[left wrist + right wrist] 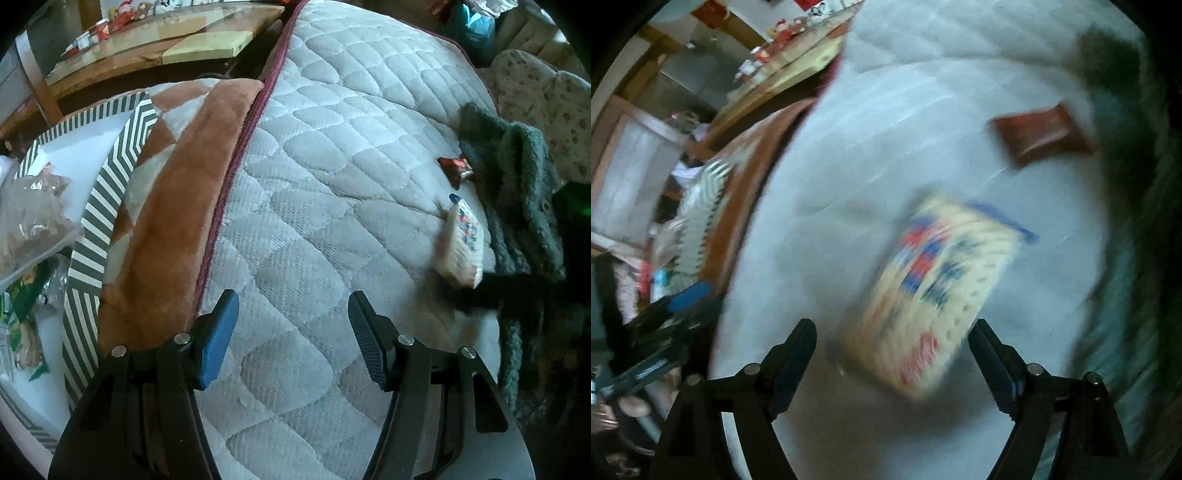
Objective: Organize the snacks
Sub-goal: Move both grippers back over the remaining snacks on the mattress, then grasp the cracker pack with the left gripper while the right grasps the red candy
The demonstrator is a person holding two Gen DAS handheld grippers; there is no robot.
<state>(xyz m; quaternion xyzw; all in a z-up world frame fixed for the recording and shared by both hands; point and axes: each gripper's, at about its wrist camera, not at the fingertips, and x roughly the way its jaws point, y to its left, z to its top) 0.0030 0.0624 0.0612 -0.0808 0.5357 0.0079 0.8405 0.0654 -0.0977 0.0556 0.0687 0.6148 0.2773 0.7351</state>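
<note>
The right gripper (892, 365) has its jaws wide apart around a cream snack pack (931, 291) printed in red and blue. The pack sits between them on the grey quilt (886, 129), but blur hides whether either jaw touches it. The left gripper (293, 339) hovers with jaws apart and nothing between them, over the quilt near its maroon-piped edge.

This looks like the pick-up step. The next move calls for closing on the pack, then carrying it across to the striped box (107, 206) off the quilt's left edge, where bagged snacks (29, 221) already lie.

A brown wrapper (1043, 133) waits farther on, beside a teal woolly garment (524, 192) at the quilt's right edge. The right view is badly smeared, so the pack's lettering is unreadable. The box is cut off at the frame's edge.
</note>
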